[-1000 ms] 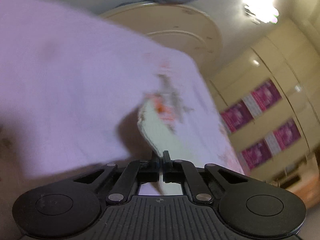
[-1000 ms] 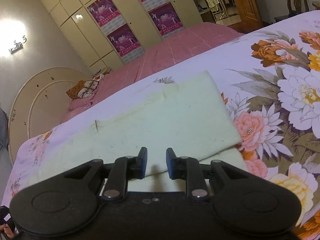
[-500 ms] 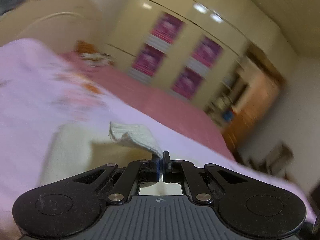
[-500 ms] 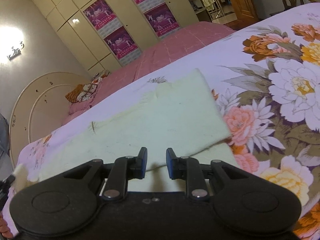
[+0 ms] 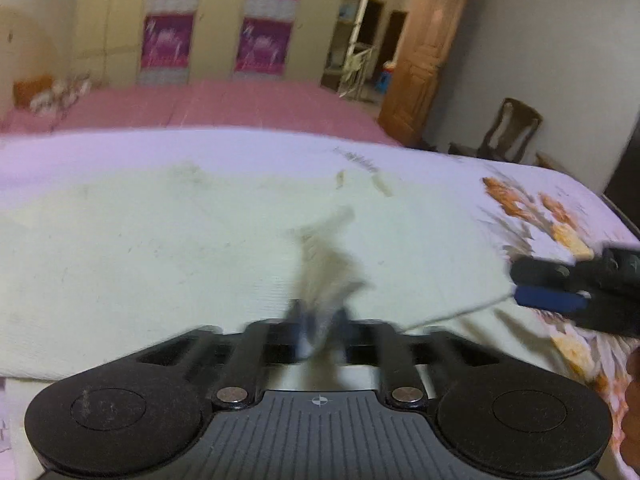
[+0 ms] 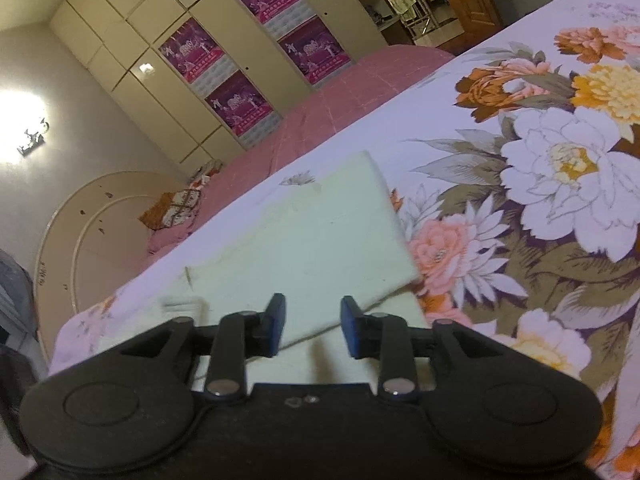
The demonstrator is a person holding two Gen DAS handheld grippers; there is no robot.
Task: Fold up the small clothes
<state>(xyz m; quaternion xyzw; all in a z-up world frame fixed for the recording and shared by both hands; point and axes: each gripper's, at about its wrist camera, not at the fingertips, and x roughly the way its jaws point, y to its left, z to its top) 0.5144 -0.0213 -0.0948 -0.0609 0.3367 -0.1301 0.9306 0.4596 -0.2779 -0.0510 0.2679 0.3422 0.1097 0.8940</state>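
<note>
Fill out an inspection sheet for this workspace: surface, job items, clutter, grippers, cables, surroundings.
Surface: floral bedsheet over a bed, pink cover behind it.
Job's things: pale green garment lying partly folded on the sheet; a blurred corner of it stands between the left fingers.
Clutter: nothing seen on the sheet; patterned cushion on the pink cover.
Grippers: left gripper has just been opening, fabric between the jaws, grip unclear from blur; right gripper has just been opening, above the folded edge, holding nothing.
Cables: nothing seen.
Surroundings: wardrobe with purple posters, wooden door, chair, wall lamp.
</note>
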